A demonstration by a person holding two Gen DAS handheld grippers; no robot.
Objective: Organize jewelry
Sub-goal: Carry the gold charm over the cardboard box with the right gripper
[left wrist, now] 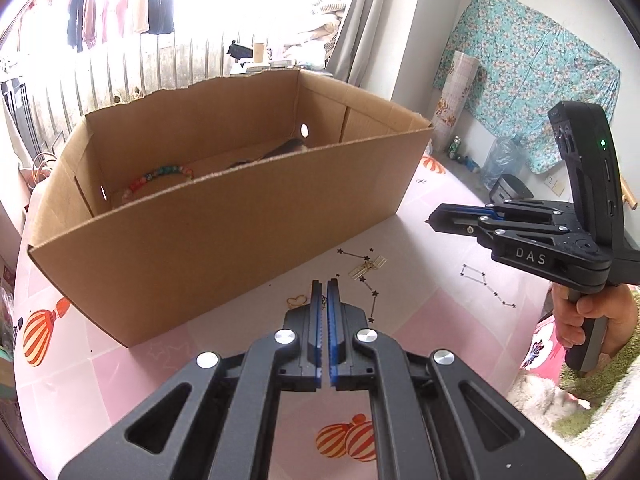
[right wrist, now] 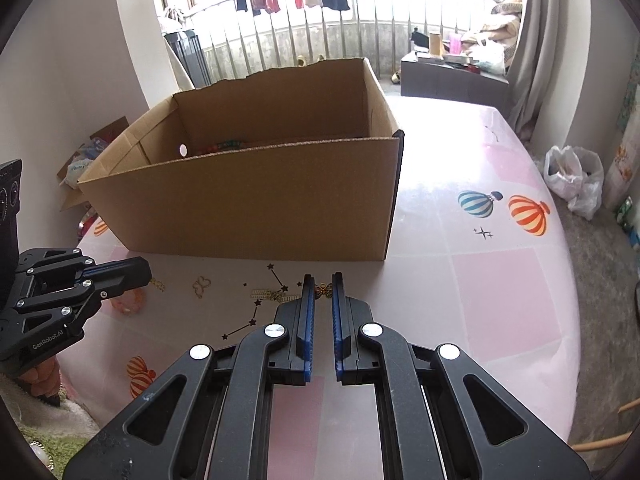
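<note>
An open cardboard box [left wrist: 220,232] [right wrist: 248,200] stands on the pink tablecloth, with a colourful beaded bracelet [left wrist: 164,174] [right wrist: 228,145] and a dark item [left wrist: 280,148] inside. My left gripper [left wrist: 325,286] [right wrist: 149,276] hovers shut just before the box's near wall, and a thin gold chain [right wrist: 158,284] hangs from its tips. My right gripper [right wrist: 323,280] [left wrist: 429,221] is shut on a small gold butterfly charm [right wrist: 324,291], above the cloth. A gold heart-shaped piece [left wrist: 296,301] [right wrist: 201,285] and a pink bracelet [right wrist: 128,300] lie on the cloth near the left gripper.
A gold ladder-like shape [left wrist: 366,268] [right wrist: 262,293] sits among the printed stars; I cannot tell whether it is a print. A person's hand [left wrist: 580,316] grips the right handle. On the floor are a water bottle [left wrist: 500,160] and a plastic bag [right wrist: 572,176].
</note>
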